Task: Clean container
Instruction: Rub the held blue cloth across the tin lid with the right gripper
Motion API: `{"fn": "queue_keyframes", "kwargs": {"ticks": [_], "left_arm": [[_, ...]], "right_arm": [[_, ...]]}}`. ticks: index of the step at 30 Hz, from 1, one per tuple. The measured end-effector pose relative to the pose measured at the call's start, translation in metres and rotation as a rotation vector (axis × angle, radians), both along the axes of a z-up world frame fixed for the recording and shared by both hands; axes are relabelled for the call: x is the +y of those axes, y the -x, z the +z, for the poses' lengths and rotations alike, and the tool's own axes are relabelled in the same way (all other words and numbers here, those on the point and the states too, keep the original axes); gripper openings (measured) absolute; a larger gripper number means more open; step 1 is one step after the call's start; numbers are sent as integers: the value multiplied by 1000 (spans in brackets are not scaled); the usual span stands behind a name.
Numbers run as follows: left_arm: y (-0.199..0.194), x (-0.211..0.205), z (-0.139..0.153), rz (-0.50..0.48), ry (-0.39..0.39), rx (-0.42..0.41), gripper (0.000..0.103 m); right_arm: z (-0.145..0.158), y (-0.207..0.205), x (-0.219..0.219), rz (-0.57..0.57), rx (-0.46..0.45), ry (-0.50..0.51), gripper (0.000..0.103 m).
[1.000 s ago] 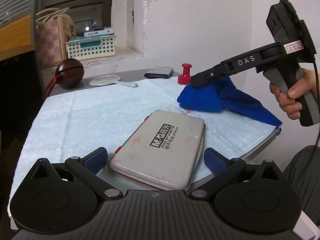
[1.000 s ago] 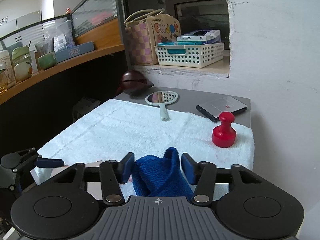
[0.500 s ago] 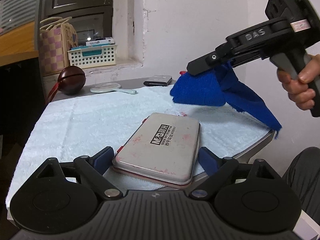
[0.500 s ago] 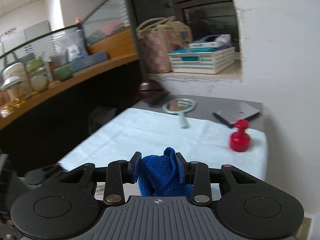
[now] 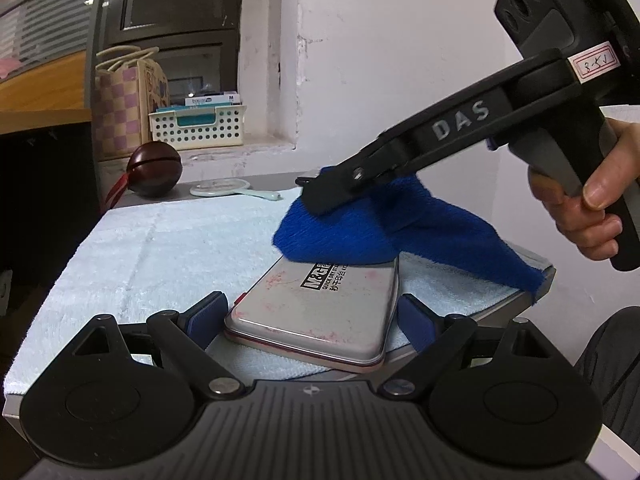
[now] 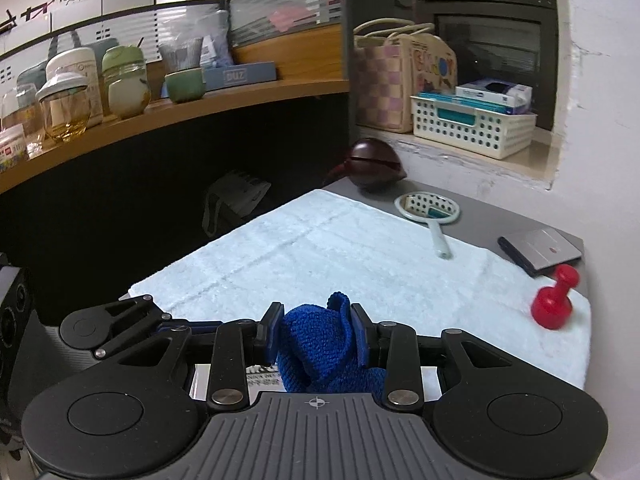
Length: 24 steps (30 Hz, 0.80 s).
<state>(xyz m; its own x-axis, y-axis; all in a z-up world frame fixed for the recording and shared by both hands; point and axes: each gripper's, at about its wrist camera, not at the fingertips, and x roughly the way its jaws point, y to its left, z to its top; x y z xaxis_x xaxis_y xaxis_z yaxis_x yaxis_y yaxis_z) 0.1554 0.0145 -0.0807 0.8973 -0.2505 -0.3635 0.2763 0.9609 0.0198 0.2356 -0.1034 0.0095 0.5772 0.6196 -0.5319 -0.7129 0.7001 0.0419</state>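
Observation:
A flat silver tin [image 5: 320,304] with red smears and black print lies on the white towel [image 5: 168,240]. My left gripper [image 5: 312,322] has its blue pads on both sides of the tin's near end, holding it. My right gripper [image 6: 318,334] is shut on a blue cloth [image 6: 316,344]. In the left wrist view the blue cloth [image 5: 360,236] rests on the tin's far end, under the right gripper's fingers [image 5: 340,192]. In the right wrist view only a strip of the tin [image 6: 260,376] shows below the cloth.
A red stamp knob [image 6: 554,302], a grey flat case [image 6: 540,250] and a hand mirror [image 6: 428,210] lie at the towel's far side. A dark round object [image 5: 154,168], a white basket [image 5: 198,126] and a checked bag [image 5: 120,100] stand behind. The table edge [image 5: 536,292] runs close on the right.
My right gripper has carried the blue cloth from the towel near the red knob over and down onto the far end of the tin. The left gripper has stayed on the tin.

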Motion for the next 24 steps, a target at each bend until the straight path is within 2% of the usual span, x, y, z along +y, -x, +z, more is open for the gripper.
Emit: {"fn": "queue_keyframes", "kwargs": {"ticks": [4, 14, 24], "left_arm": [[1, 0, -2, 6, 5, -12, 94], [-2, -2, -1, 13, 5, -15, 95], [2, -2, -3, 15, 9, -26, 95]], "right_arm": [[-3, 4, 12, 27, -21, 43, 38], [-3, 7, 24, 65, 34, 33, 39], [0, 27, 38, 147, 39, 77, 39]]}}
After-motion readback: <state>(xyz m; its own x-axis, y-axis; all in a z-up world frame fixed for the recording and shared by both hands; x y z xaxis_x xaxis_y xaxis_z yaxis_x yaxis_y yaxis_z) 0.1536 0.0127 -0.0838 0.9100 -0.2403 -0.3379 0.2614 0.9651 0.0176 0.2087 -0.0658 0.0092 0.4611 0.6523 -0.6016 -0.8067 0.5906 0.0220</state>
